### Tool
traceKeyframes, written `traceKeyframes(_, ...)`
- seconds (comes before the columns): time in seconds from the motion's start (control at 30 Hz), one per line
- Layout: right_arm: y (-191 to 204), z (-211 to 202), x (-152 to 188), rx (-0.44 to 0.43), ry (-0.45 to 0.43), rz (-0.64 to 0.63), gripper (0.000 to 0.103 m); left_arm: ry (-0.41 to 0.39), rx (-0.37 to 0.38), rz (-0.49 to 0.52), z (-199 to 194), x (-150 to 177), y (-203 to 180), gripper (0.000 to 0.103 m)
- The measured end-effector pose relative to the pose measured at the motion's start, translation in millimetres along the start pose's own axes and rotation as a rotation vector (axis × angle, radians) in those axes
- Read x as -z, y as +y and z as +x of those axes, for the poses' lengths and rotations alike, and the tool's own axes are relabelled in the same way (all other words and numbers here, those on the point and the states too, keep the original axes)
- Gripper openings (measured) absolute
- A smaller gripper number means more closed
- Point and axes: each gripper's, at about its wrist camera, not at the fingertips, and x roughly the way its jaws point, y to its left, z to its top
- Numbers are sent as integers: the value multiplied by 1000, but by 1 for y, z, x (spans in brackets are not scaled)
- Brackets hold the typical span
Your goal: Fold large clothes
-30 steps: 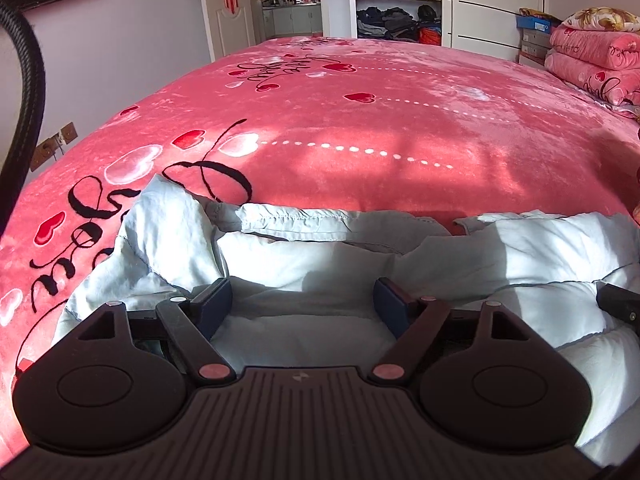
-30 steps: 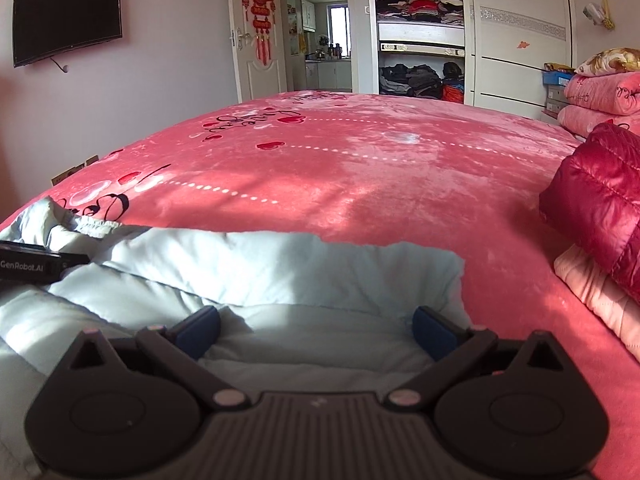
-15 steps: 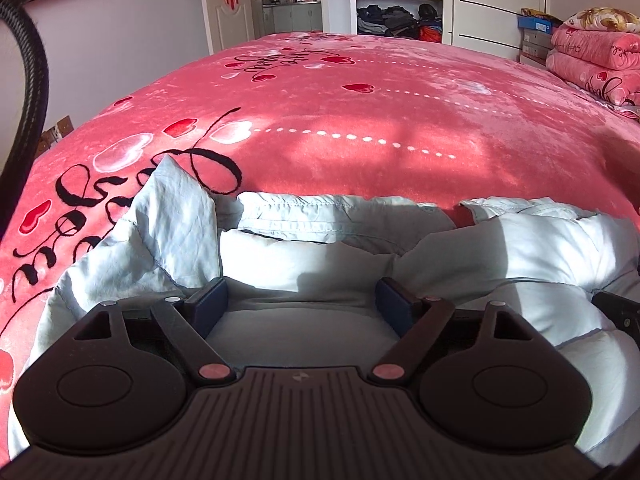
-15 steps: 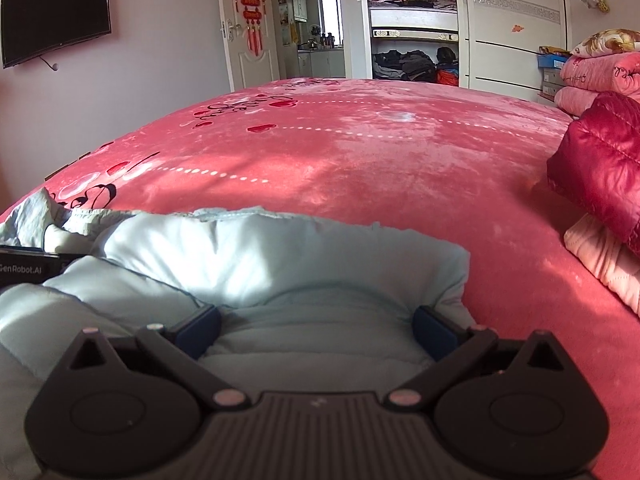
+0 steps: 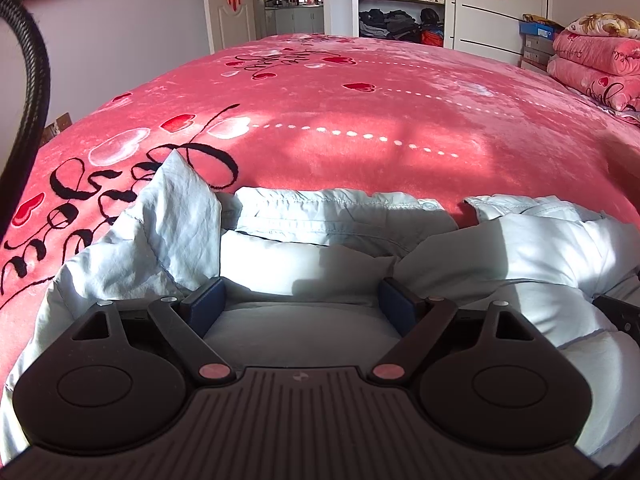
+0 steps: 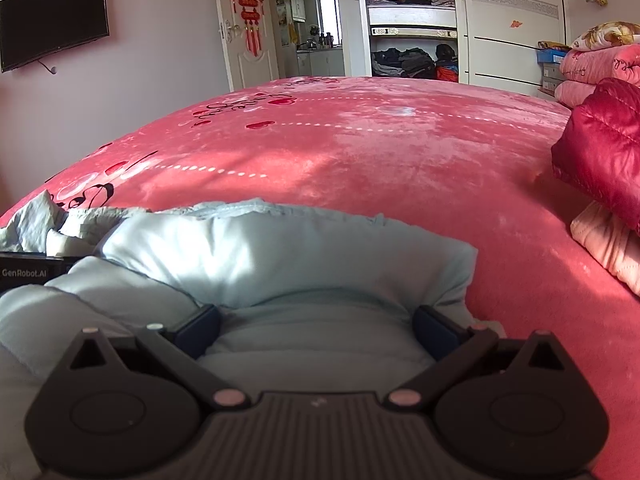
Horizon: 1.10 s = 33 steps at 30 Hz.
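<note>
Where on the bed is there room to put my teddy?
Bare pink blanket lies beyond the light blue jacket, up to the wardrobe end. It is crowded on the right, where the red jacket and folded clothes sit.

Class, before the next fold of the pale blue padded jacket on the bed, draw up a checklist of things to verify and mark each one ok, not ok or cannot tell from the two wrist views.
1. Left gripper jaws spread wide, ready to take fabric: ok.
2. Right gripper jaws spread wide: ok.
3. Padded jacket lies between each gripper's jaws: ok.
4. Fabric actually clamped: not ok, both sets of jaws stand apart.
5. Bedspread beyond the jacket free for the fold: ok in both views.
6. Red jacket at the right apart from the blue one: ok.
7. Left sleeve lying flat: not ok, it stands up in a peak.
</note>
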Motion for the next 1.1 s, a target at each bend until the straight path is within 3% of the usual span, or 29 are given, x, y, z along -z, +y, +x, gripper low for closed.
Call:
traceKeyframes(0.67,4,-4,-9,16,26,-24,102,11,7,0,-9,-3,7,103)
traceKeyframes(0.8,10,-20,-21,18,-20,-62,102,-49,18,-17,-35,-6,25,103)
traceKeyframes(0.93,15,-31,-30,19,-69,-117,102,-97,-57,-25,-45,-8,49,103)
traceKeyframes(1.1,-4,-18,-22,54,-42,-78,102,-64,-125,-84,-29,-5,81,103)
